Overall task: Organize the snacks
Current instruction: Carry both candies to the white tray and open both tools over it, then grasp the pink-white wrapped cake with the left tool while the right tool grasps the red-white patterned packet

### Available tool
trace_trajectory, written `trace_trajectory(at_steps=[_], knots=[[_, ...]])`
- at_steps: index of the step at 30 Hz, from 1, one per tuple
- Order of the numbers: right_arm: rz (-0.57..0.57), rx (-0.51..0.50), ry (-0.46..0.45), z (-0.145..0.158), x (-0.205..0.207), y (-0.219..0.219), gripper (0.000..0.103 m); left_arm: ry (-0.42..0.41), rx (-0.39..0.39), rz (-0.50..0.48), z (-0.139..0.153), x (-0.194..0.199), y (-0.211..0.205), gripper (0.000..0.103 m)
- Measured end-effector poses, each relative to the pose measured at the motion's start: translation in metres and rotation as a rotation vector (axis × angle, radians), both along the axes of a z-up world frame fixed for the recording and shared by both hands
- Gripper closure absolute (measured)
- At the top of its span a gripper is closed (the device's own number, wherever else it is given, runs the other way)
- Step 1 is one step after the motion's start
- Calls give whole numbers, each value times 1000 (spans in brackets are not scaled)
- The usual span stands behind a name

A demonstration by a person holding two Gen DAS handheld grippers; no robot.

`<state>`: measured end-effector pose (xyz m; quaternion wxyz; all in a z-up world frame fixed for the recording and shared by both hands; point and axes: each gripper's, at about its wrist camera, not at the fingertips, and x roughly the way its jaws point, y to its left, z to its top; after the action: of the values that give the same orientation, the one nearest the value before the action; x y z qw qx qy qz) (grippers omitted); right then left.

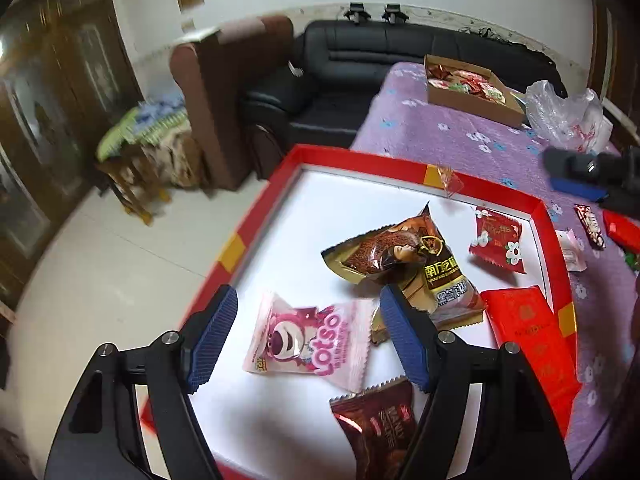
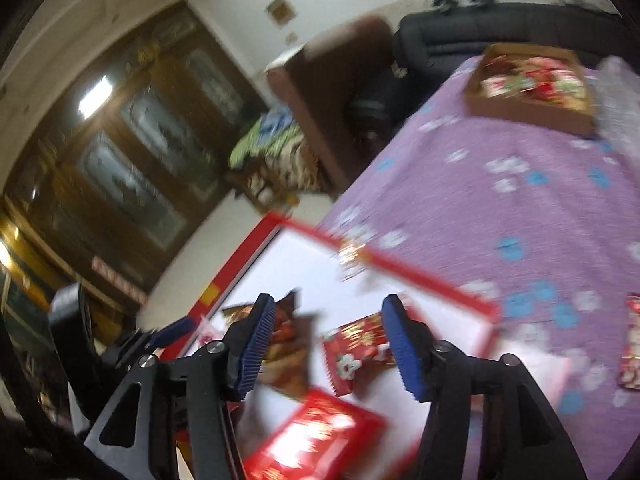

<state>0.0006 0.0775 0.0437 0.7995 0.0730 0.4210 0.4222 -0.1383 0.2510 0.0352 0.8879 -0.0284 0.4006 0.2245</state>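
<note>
We hold the left tool [image 1: 308, 336] spread above the red tray [image 1: 362, 158], nothing pinched; the Lotso packet [image 1: 308, 338] lies inside the tray below it. The right tool [image 2: 328, 344], also spread and empty, hangs over a red packet [image 2: 354, 346] in the tray. Only the left view sharply shows the cardboard box [image 1: 472, 102] beyond the tray.

Soft daylight; motion-blurred right view

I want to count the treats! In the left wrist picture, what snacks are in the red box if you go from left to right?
Pink Lotso packet → brown chocolate-cake packet → small red flower packet → flat red packet leaning on the red box at its right wall. The dark brown packet at the bottom overlaps that order, so it is left out.
</note>
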Motion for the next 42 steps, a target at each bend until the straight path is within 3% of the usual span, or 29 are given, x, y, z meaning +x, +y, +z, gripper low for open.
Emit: trace_trajectory(at_steps=[3,9,18,22,24,28,31,35,38,40,42], knots=[[-88,1,-35,4,14,-44,43,-33,39,-31,15,-5,-13,28],[-279,6,1,-8,46,-128,42,-70,19,-174,36,5,-55,27],[-350,-145,109,-38,72,-146,45,-38,-146,-398,39,35,-131,27],[-371,-221,105,-46,73,-138,48,17,-85,-449,35,43,-162,27],[-383,-275,94,-54,76,-133,58,30,-72,-464,33,41,-167,27],[-392,-411,-20,-55,71,-115,70,48,-3,-528,32,41,-175,27],[-381,-478,-74,-55,64,-107,73,88,118,-716,33,48,-188,27],[-349,-467,-4,-52,55,-126,74,147,315,-989,33,58,-207,27],[-293,-446,34,-53,40,-157,74,268,347,-1190,23,76,-218,27],[-286,-435,50,-53,28,-181,74,317,391,-1234,13,97,-224,27],[-286,-399,75,-53,19,-203,73,354,367,-1238,6,118,-225,27]])
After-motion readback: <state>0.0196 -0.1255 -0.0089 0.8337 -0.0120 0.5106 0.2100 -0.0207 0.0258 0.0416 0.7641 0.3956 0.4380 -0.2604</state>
